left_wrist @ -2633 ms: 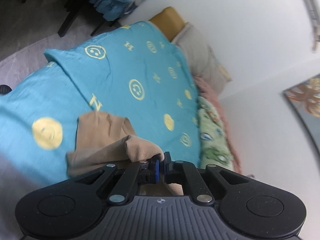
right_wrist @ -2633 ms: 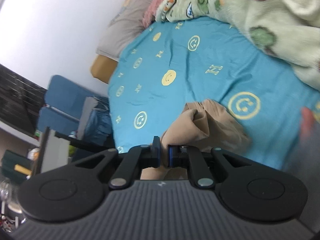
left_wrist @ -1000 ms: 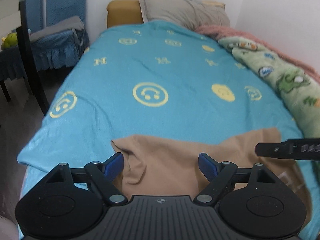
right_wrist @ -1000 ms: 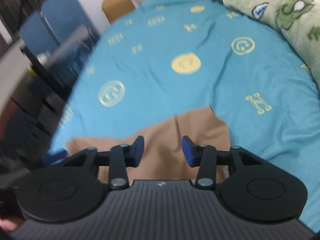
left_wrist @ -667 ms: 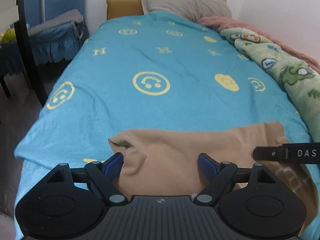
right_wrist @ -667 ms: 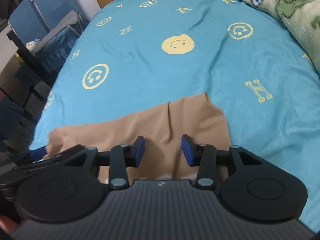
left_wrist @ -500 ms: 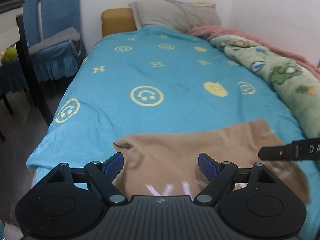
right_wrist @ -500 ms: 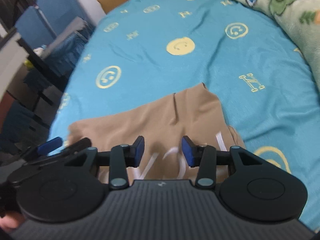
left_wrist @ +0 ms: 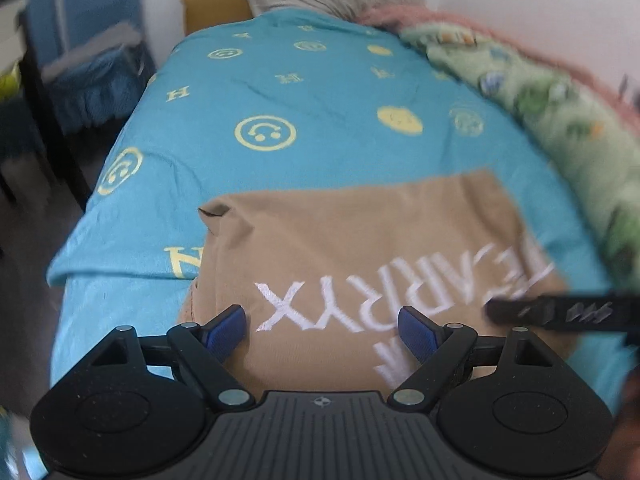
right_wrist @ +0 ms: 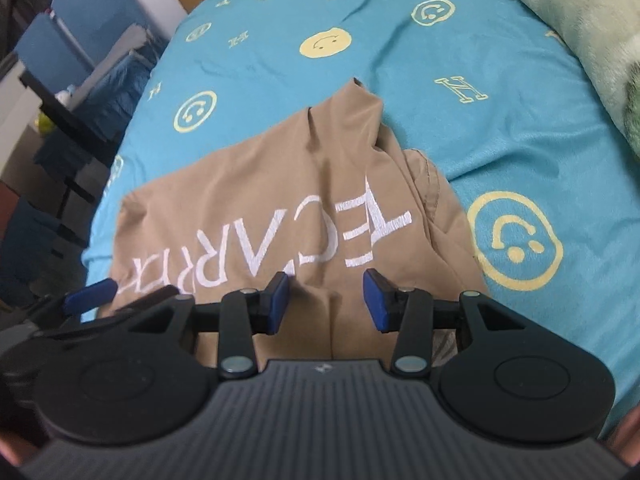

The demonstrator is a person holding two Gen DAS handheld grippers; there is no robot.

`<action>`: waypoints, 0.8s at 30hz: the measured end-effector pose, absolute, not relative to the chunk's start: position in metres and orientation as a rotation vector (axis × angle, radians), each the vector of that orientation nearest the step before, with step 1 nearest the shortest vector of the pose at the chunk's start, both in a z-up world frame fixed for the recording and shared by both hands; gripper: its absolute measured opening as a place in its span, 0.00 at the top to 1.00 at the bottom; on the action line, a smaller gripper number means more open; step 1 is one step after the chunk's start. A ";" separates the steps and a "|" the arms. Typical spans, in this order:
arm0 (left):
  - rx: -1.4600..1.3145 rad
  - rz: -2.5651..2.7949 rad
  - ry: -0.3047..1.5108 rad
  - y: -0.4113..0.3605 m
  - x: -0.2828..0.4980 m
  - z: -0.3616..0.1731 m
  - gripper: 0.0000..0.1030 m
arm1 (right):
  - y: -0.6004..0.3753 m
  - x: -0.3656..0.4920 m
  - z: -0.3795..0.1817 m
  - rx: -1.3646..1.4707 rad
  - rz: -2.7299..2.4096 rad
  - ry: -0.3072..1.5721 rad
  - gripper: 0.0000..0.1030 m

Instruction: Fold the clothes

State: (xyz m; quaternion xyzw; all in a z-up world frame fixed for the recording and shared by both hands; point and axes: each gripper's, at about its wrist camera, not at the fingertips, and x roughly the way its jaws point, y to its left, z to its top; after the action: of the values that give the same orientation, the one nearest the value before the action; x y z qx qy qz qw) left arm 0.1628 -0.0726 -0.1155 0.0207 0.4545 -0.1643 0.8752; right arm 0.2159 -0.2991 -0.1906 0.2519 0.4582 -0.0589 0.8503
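Now the tan shirt [left_wrist: 360, 240] lies spread, white lettering up, at the bed's [left_wrist: 320, 92] near end; left tongs [left_wrist: 322, 330] gape wide above it; right tongs [right_wrist: 326, 300], at three o'clock, stand apart, gripping nothing.

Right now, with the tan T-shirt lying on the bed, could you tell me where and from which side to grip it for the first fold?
I would probably pinch the tan T-shirt at its bunched sleeve, coming from the bare teal bedspread on that side. The fabric stands up in folds there, giving the pads an edge. Both the right gripper and the left gripper are open above it.
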 end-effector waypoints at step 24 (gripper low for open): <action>-0.845 -0.432 1.073 -0.010 0.142 -0.166 0.20 | -0.336 0.200 -0.197 0.882 -0.189 0.886 0.59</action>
State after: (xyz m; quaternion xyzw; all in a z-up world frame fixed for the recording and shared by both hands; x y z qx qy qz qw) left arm 0.1419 -0.0102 -0.1661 -0.3872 0.4916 -0.1982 0.7544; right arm 0.2003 -0.3360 -0.1967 0.4121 0.4141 -0.0885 0.8068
